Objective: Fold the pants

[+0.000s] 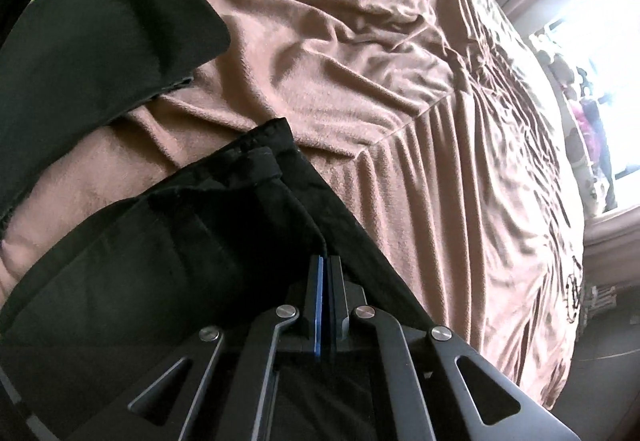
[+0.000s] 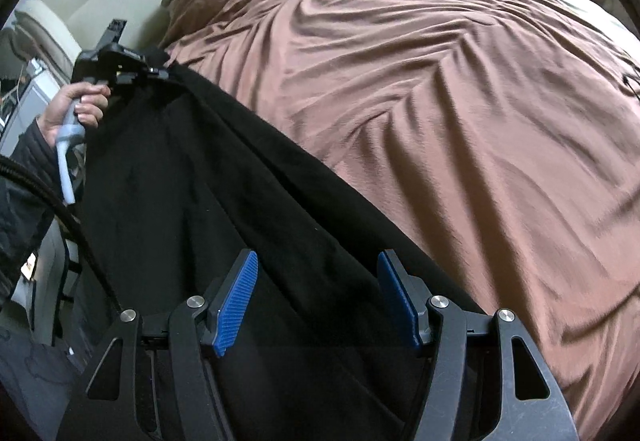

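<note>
Your left gripper (image 1: 327, 261) had pinched the black pants (image 2: 192, 177) at an edge, draped over the brown bedspread (image 2: 460, 101); your right gripper (image 2: 316, 281) hovered wide, empty. Grab the matching edge, keep tension even.

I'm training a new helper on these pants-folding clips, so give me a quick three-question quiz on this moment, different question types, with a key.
1. True or false: the left gripper is shut on the black pants.
2. The right gripper is: A) open above the pants, B) shut on the brown bedspread, C) out of sight.
3. Fill in: in the right wrist view, the person's hand holds the other gripper's ____.

Key: 1 true; 2 A; 3 handle.
</note>
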Demonstrator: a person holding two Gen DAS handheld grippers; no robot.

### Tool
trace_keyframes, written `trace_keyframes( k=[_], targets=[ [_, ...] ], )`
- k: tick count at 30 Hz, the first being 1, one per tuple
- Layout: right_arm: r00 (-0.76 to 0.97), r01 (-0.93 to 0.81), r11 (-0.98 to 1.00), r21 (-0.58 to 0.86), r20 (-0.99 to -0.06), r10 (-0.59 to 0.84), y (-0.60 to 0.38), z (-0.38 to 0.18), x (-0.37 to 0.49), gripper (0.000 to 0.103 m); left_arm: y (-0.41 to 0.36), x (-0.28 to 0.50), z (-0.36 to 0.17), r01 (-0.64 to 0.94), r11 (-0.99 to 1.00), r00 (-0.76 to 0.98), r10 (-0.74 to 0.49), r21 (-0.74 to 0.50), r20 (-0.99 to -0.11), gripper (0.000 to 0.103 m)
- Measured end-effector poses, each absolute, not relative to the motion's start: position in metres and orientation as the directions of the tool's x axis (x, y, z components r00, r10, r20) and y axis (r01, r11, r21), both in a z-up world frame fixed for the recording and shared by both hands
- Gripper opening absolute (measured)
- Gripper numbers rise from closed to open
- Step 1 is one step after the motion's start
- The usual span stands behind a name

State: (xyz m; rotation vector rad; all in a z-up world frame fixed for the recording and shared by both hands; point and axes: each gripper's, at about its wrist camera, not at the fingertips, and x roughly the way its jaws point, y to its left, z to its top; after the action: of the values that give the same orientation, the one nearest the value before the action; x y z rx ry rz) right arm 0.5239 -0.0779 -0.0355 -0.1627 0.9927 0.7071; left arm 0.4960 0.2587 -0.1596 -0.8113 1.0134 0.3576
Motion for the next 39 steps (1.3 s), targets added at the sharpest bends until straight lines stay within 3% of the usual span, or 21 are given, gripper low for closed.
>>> trace_keyframes(
  k=[4, 7, 9, 11, 14, 28, 39],
  targets=[
    [0.317, -0.629, 0.763, 0.149, -0.846, 0.427, -0.058, -0.049, 0.532, 0.049, 0.262, 0.490, -0.157, -0.598, 0.658, 0.527, -0.109, -0.458, -0.843, 0.001],
    [0.320, -0.634, 0.765, 0.116, -0.861, 0.396, -0.047, -0.058, 0.539, 0.047, 0.263, 0.487, -0.154, -0.578, 0.660, 0.549, -0.120, -0.480, -0.827, 0.001],
    [0.317, -0.632, 0.768, 0.106, -0.869, 0.381, -0.045, -0.062, 0.543, 0.038, 0.264, 0.485, -0.153, -0.571, 0.660, 0.559, -0.124, -0.488, -0.820, 0.001],
    [0.320, -0.620, 0.778, 0.103, -0.872, 0.370, -0.045, -0.064, 0.547, 0.017, 0.265, 0.484, -0.150, -0.562, 0.657, 0.571, -0.130, -0.502, -0.811, 0.001],
    [0.311, -0.629, 0.771, 0.095, -0.878, 0.363, -0.040, -0.066, 0.545, 0.001, 0.265, 0.484, -0.147, -0.553, 0.657, 0.583, -0.135, -0.513, -0.801, 0.001],
    [0.492, -0.582, 0.813, -0.006, -0.798, 0.347, -0.034, -0.037, 0.522, 0.000, 0.265, 0.504, -0.132, -0.534, 0.665, 0.606, -0.130, -0.522, -0.785, 0.001],
    [0.466, -0.533, 0.846, -0.005, -0.836, 0.289, -0.035, -0.060, 0.547, 0.000, 0.268, 0.543, -0.181, -0.572, 0.674, 0.502, -0.164, -0.468, -0.849, 0.002]
  ],
)
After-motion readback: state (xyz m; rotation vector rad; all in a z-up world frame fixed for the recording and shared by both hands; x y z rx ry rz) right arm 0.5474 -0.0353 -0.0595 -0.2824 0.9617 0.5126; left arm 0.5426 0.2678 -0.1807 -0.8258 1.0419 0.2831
